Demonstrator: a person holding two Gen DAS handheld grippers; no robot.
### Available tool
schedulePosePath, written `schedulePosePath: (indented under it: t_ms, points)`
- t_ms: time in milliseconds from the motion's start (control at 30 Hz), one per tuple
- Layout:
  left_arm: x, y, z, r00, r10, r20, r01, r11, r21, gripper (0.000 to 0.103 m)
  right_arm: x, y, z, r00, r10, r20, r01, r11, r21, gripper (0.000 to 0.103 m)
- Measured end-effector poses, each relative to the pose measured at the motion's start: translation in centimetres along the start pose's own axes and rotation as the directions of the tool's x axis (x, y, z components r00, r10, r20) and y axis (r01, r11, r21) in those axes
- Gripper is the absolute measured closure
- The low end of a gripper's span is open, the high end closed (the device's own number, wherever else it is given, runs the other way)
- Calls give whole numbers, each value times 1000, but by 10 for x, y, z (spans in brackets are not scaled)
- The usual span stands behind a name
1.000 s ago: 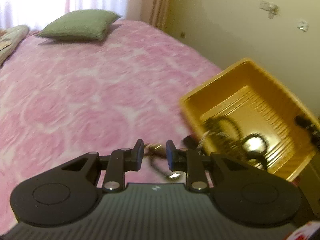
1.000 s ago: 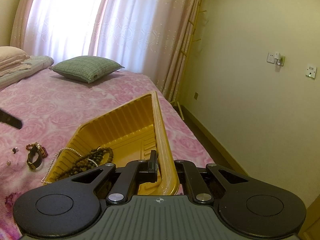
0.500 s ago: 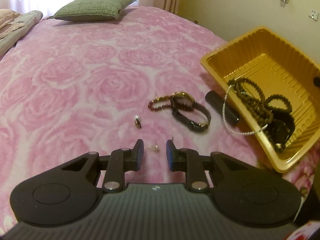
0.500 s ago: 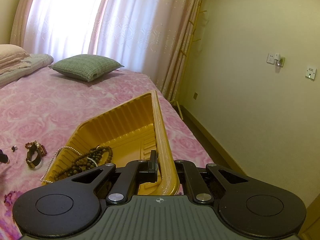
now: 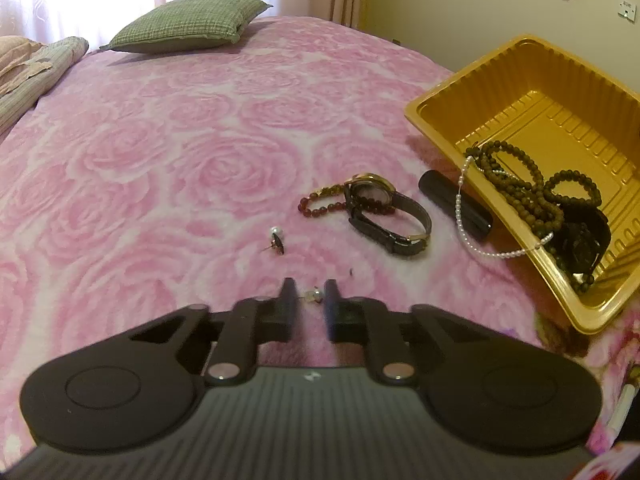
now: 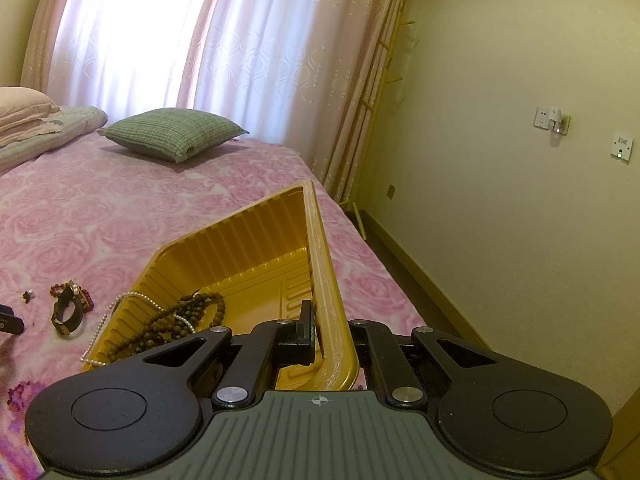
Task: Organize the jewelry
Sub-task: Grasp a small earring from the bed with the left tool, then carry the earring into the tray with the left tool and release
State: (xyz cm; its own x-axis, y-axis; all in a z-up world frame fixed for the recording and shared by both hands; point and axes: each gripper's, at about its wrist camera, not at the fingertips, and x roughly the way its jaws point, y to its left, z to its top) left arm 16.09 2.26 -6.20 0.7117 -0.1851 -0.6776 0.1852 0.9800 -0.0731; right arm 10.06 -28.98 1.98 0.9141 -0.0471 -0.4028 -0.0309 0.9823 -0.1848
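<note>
Both jaws of the left gripper [image 5: 309,297] are closing around a small pale stud earring [image 5: 312,295] that lies on the pink rose-patterned bedspread [image 5: 168,168]; the earring sits between the two black fingertips [image 5: 287,289], and a narrow gap is visible on each side, so the pads do not press it yet. At about 11 o'clock from this gripper, a little further on the bedspread, lies a second small earring with a white pearl and a dark part [image 5: 277,241]. At about 1 o'clock lies a wristwatch with a gold case and a dark brown strap [image 5: 386,216], and it rests partly over a dark red bead bracelet [image 5: 320,205]. Just beside the watch, toward 2 o'clock, there is a short black cylinder [image 5: 454,204], and a thin white pearl necklace [image 5: 464,220] hangs over the rim of the golden ribbed plastic tray [image 5: 472,84] and crosses this cylinder. Inside the tray lie long strings of brown wooden beads [image 5: 516,184] and a dark object that I cannot identify. The right gripper [image 6: 332,334] is clenched on the near rim of the same tray [image 6: 320,248]; its left finger is inside the wall, and the right one is hidden behind the rim. The tray looks tilted, with this side lifted. Far away at 11 o'clock, a green checked pillow [image 5: 188,22] lies near the curtain.
</note>
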Motion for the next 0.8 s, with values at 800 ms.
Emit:
schedulePosePath:
  t_ms: [800]
  points:
    - [-30,-82,43,965,-243,98,234,967,97,95,0,1,0,1000,2,2,-2,1000,-1,97]
